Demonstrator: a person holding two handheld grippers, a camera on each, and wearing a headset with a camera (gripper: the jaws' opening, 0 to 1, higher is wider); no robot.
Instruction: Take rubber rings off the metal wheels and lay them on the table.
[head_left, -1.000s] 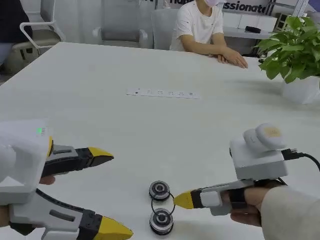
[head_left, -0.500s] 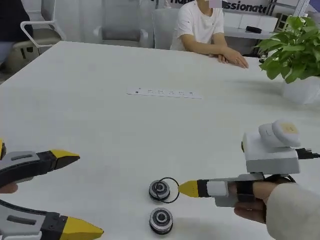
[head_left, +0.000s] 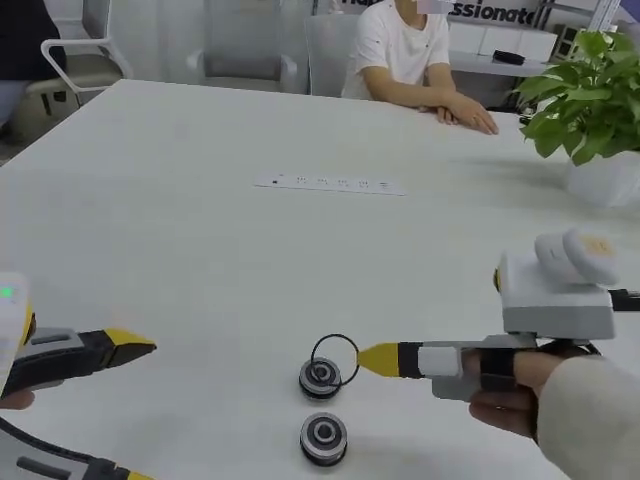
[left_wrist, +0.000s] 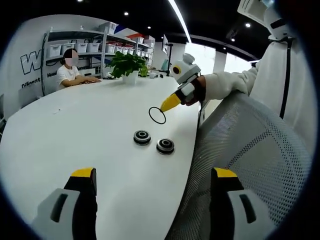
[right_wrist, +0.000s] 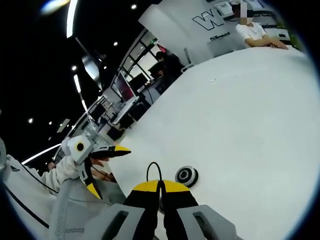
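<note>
At a white table (head_left: 300, 250), the right gripper (head_left: 365, 359) pinches a thin black rubber ring (head_left: 335, 338) between its closed yellow tips, holding it clear of the tabletop just above the farther metal wheel (head_left: 320, 377). The nearer metal wheel (head_left: 324, 438) sits just beside it. The left gripper (left_wrist: 154, 174) hovers well apart, jaws spread wide and empty.

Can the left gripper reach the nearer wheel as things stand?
Probably yes: left gripper is open, bare table lies between it and the nearer wheel, and right gripper holds the ring farther off.
</note>
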